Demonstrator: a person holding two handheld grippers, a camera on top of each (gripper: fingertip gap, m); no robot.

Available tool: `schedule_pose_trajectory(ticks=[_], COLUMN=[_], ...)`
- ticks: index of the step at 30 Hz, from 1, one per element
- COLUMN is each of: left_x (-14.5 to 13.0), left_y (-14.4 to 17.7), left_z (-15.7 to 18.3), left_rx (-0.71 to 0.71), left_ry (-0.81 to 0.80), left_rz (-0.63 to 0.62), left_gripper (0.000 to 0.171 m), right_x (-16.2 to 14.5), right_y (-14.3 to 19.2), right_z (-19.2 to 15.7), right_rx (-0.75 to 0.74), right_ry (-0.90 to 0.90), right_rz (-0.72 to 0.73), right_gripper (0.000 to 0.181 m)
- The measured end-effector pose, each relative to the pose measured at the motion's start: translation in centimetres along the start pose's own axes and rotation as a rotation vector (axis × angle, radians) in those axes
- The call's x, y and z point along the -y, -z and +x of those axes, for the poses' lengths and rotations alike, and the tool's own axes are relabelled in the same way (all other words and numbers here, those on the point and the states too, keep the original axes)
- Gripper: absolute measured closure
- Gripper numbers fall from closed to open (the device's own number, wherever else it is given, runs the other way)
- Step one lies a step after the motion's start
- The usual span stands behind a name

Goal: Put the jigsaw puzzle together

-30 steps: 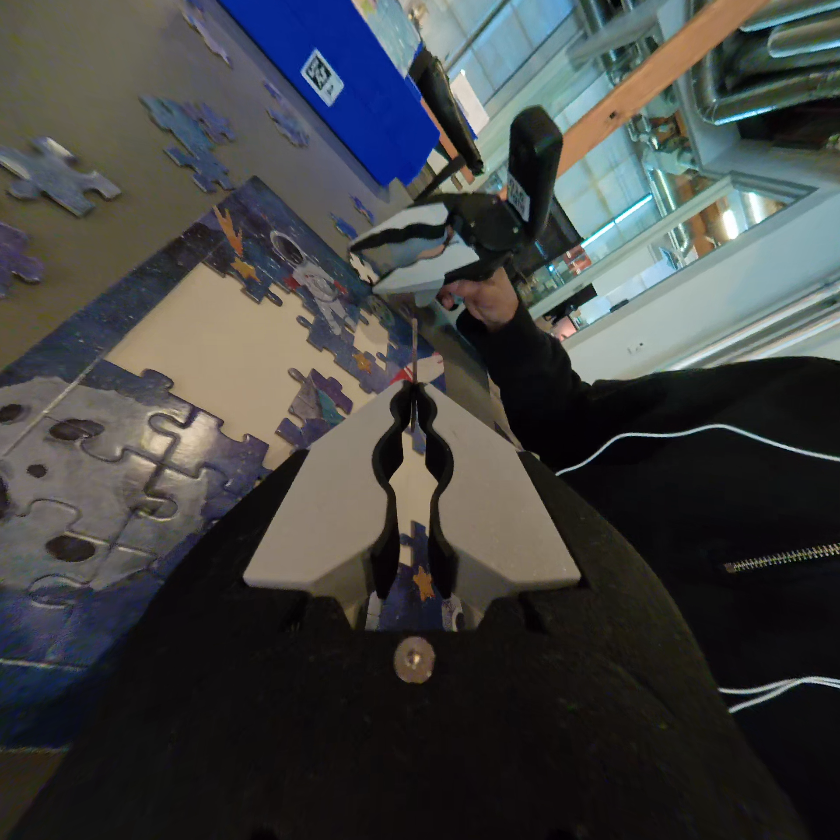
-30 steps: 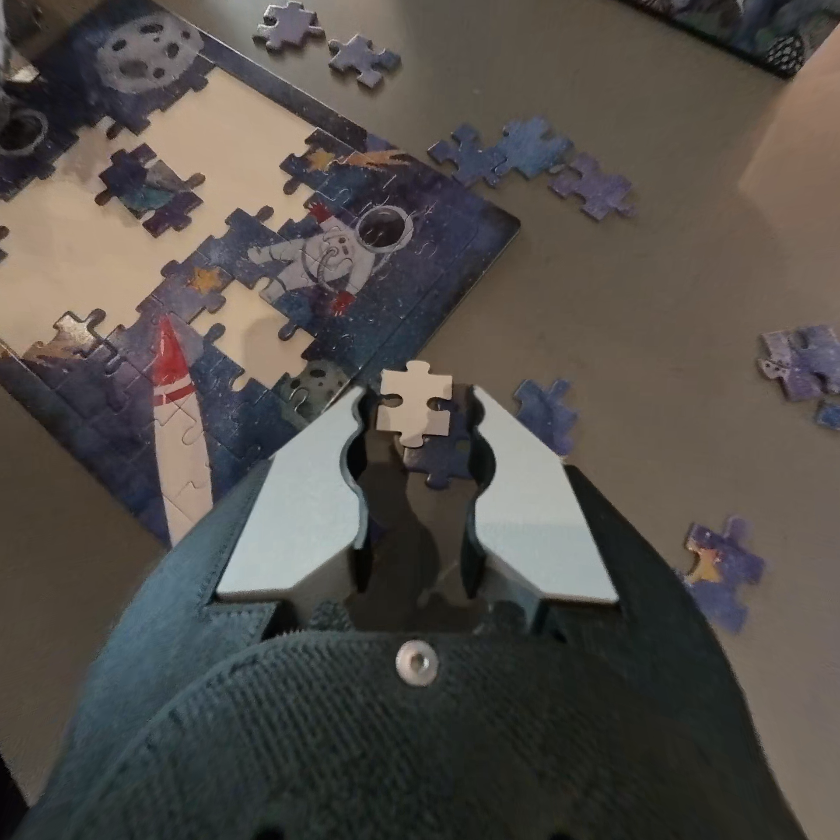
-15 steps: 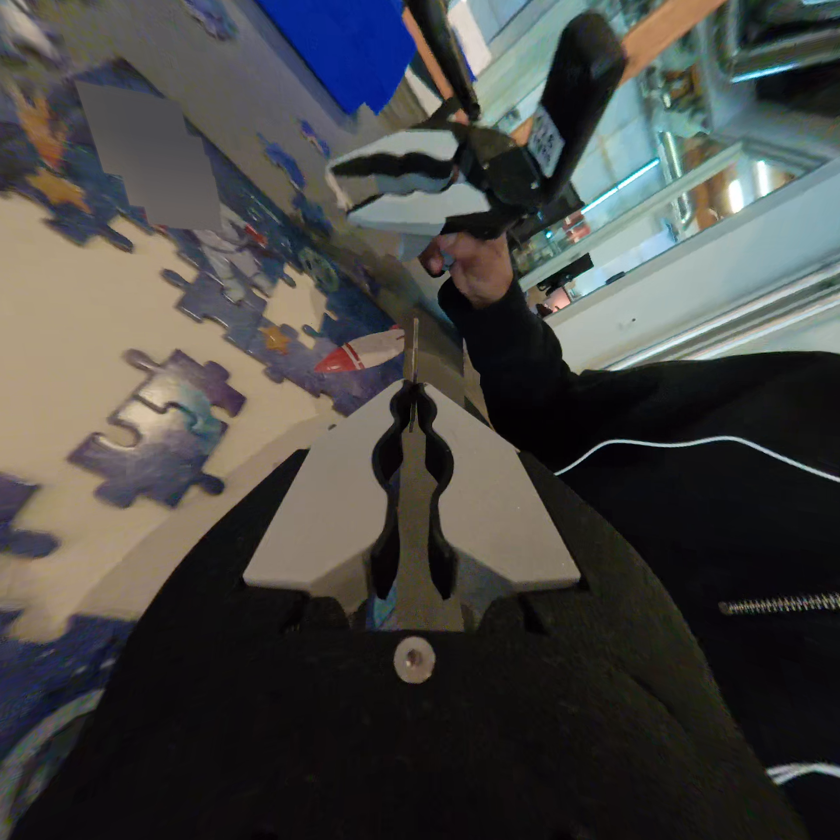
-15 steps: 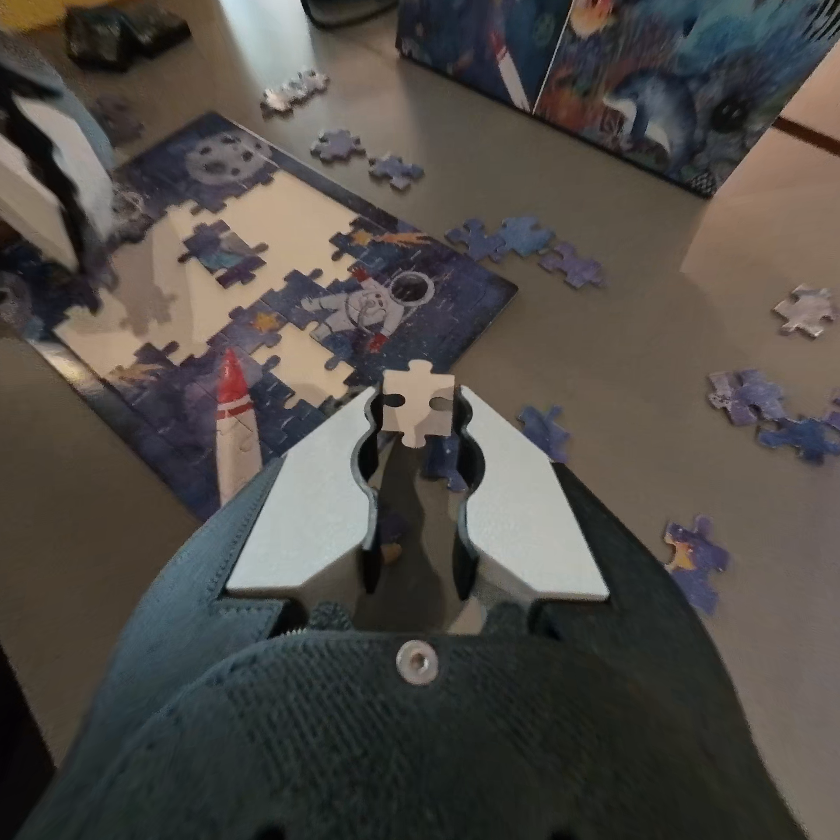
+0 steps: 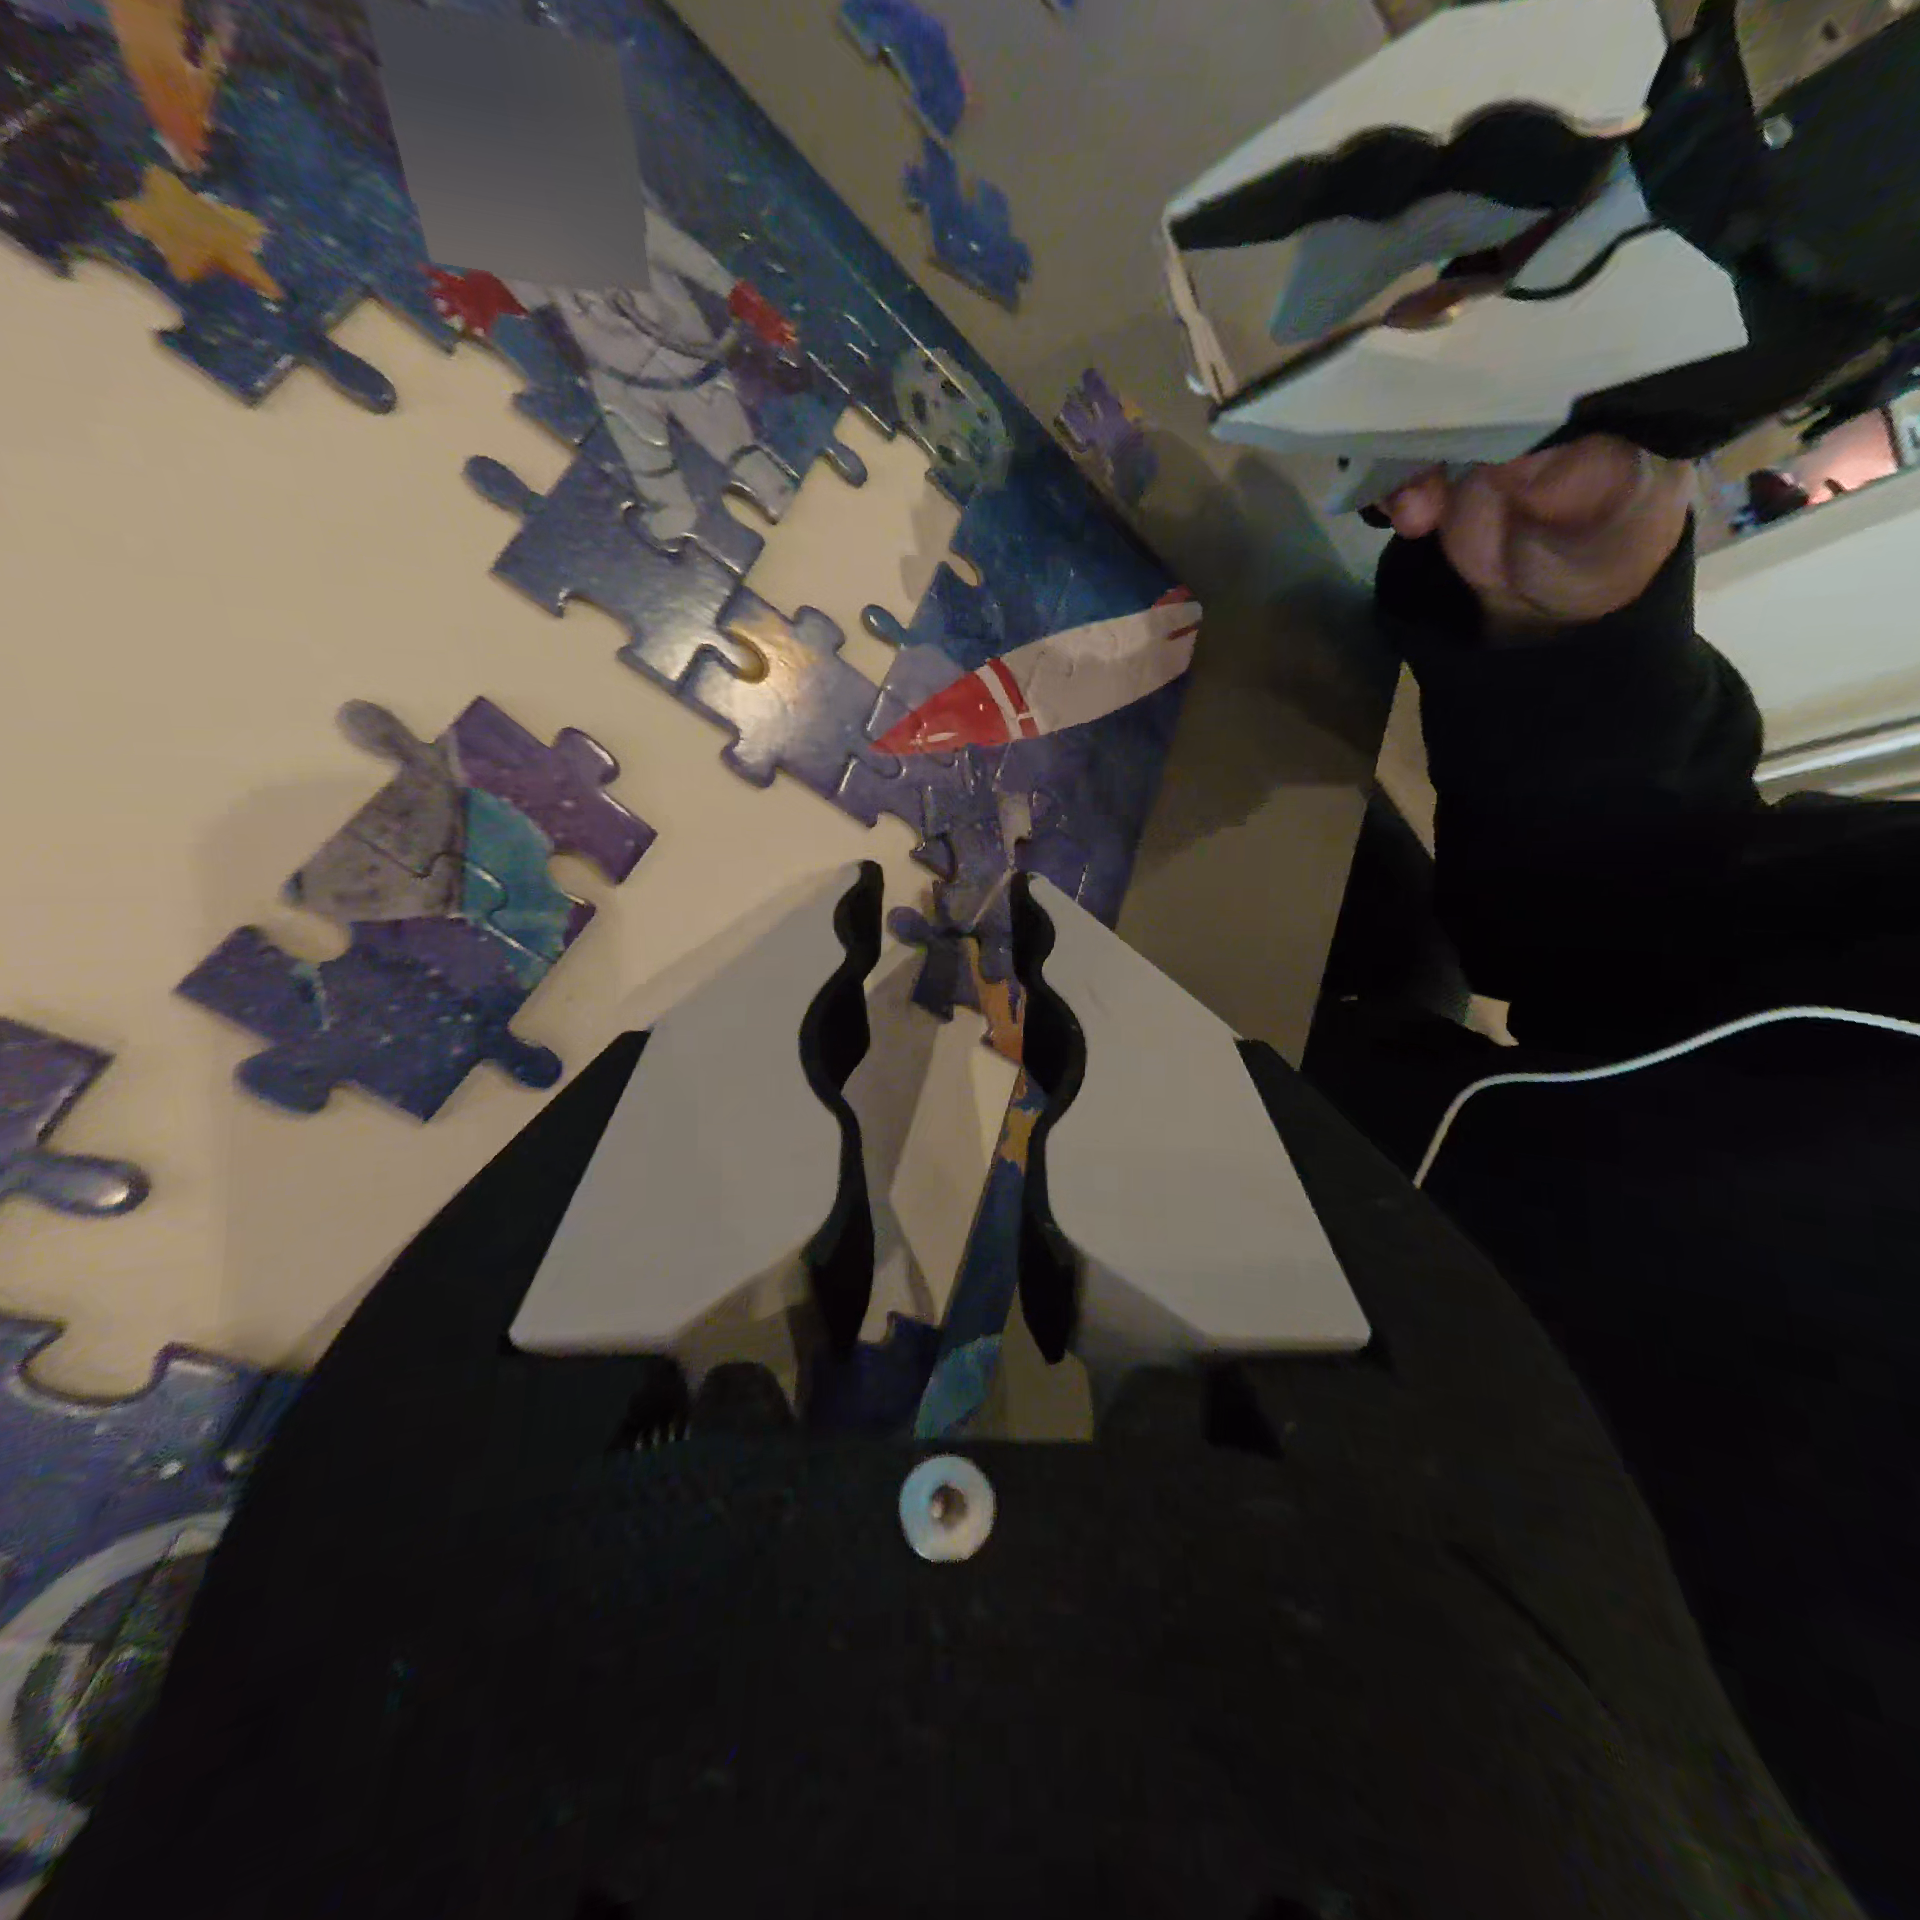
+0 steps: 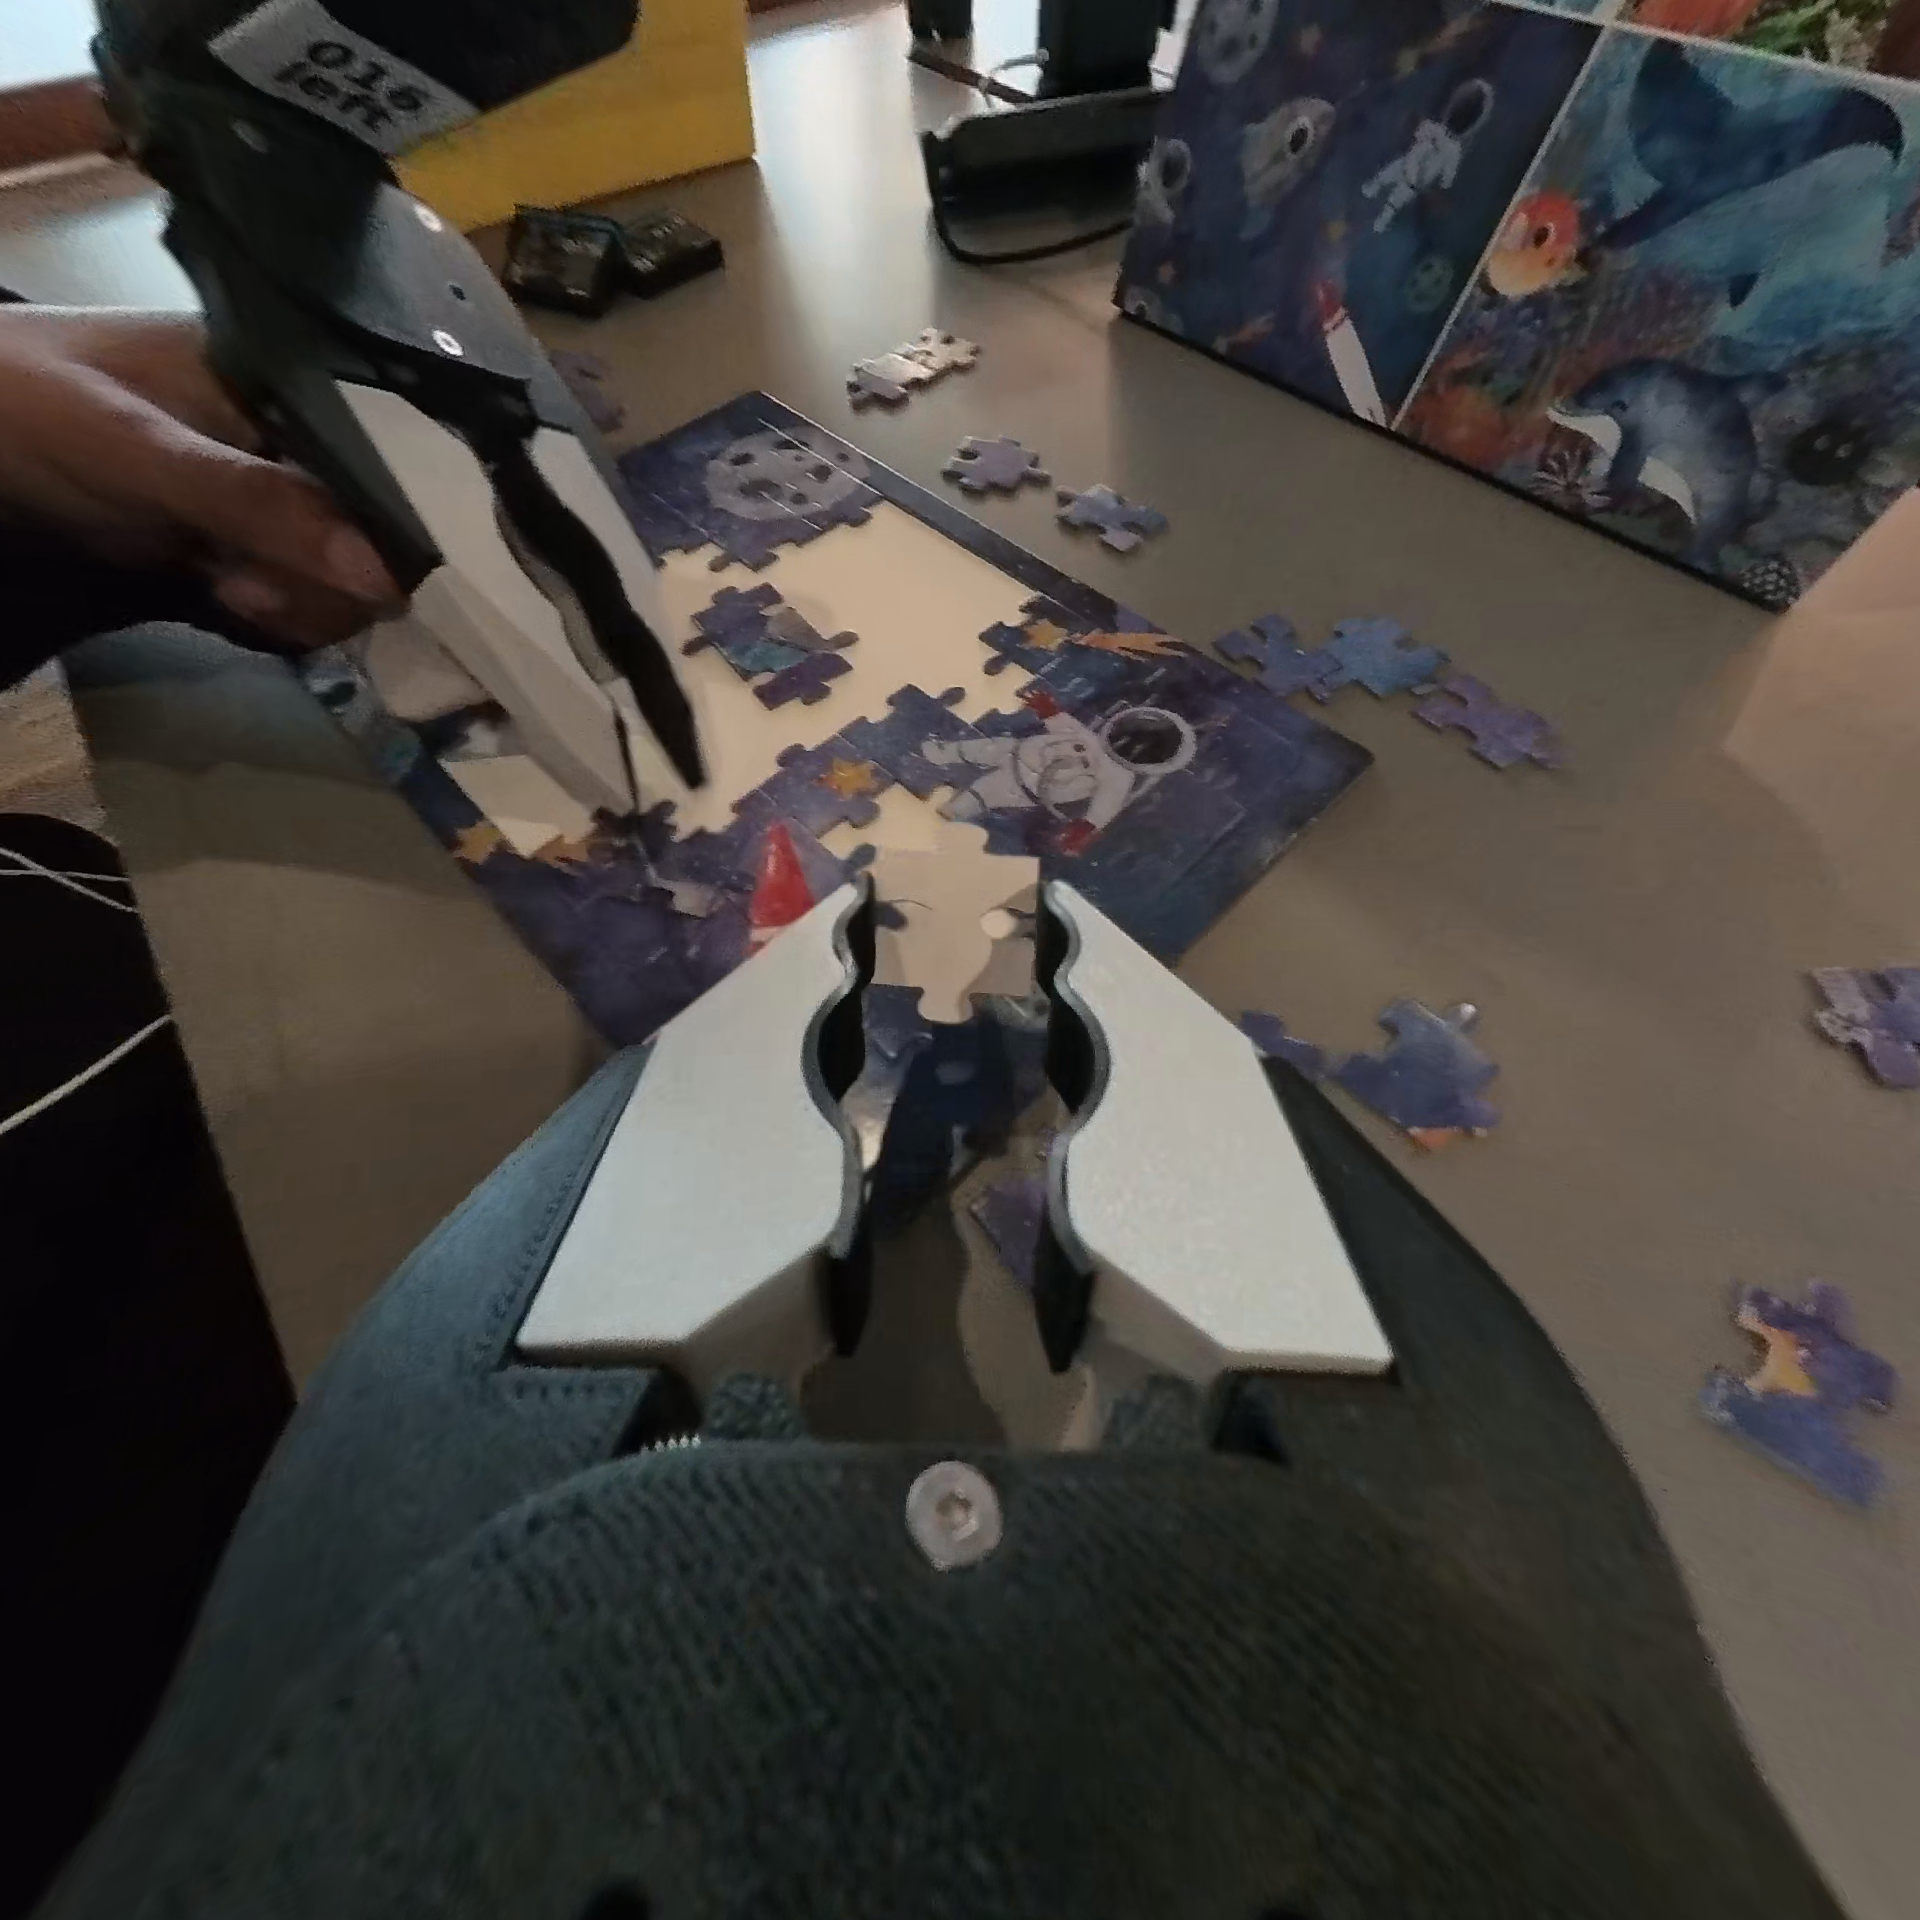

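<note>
Puzzle board [image 6: 1226, 831] lies flat on the grey surface [image 6: 1558, 1039], partly filled: an astronaut, a red-tipped rocket [image 5: 1039, 675] and a moon picture are joined along its edges, with bare cream backing in the middle and a small joined cluster [image 5: 436, 904] lying alone on that backing.

Right gripper [image 6: 951, 920] hangs above the board's near edge, its fingers clamped on a piece [image 6: 956, 956] held blank cream side up between the tips. In the left wrist view the same gripper [image 5: 1226, 301] shows at upper right, held by a hand [image 5: 1548, 540] in a black sleeve.

Left gripper [image 5: 940, 883] is down at the board's near corner, just beside the rocket. Its fingers stand apart, and a dark blue piece [image 5: 997, 1174] with a star is seen edge-on against the right finger; whether it is held or only resting there cannot be told. From the right wrist view this gripper [image 6: 655, 774] points steeply down with its tips at the board.

Loose pieces [image 6: 1371, 665] lie scattered on the surface beyond and to the right of the board. Farther back stands the puzzle box [image 6: 1558, 260], with a yellow box [image 6: 623, 125] and dark devices [image 6: 613, 249] behind.
</note>
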State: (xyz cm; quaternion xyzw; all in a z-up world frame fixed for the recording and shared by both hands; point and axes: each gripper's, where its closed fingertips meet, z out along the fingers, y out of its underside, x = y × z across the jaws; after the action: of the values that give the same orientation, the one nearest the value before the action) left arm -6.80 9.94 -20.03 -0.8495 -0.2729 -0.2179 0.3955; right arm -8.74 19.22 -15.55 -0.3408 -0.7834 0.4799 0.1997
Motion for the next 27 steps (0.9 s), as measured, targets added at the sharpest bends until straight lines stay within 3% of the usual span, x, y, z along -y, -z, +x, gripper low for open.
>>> schedule_pose_trajectory(ticks=[4,8,11,15,21,24,27], left_x=[2.0,2.8,3.6,4.9,5.3,5.0,4.6], left_y=[1.7,3.0,3.7,4.7,4.7,4.3,4.6], left_z=[1.7,6.0,9.0,11.0,11.3,11.1,11.5], left_rx=[-0.053,-0.183,-0.286,-0.356,-0.310,-0.309,-0.358], left_ry=[-0.107,-0.336,-0.417,-0.431,-0.465,-0.453,-0.451], left_rz=[0.145,0.243,0.328,0.435,0.466,0.452,0.452], left_gripper=[0.148,0.159,0.156,0.143,0.144,0.149,0.166], right_x=[1.4,6.7,9.1,8.3,8.0,7.8,7.7], right_y=[0.3,3.2,5.6,4.4,3.7,3.3,2.9], right_z=[-2.8,-7.7,-8.3,-9.1,-9.7,-10.4,-10.5], right_rx=[0.140,0.648,0.954,1.045,1.224,1.248,1.237], right_ry=[-0.065,-0.433,-0.662,-0.783,-1.020,-1.032,-1.040], right_rz=[0.086,0.379,0.532,0.464,0.425,0.398,0.377], right_gripper=[0.152,0.152,0.152,0.152,0.152,0.152,0.154])
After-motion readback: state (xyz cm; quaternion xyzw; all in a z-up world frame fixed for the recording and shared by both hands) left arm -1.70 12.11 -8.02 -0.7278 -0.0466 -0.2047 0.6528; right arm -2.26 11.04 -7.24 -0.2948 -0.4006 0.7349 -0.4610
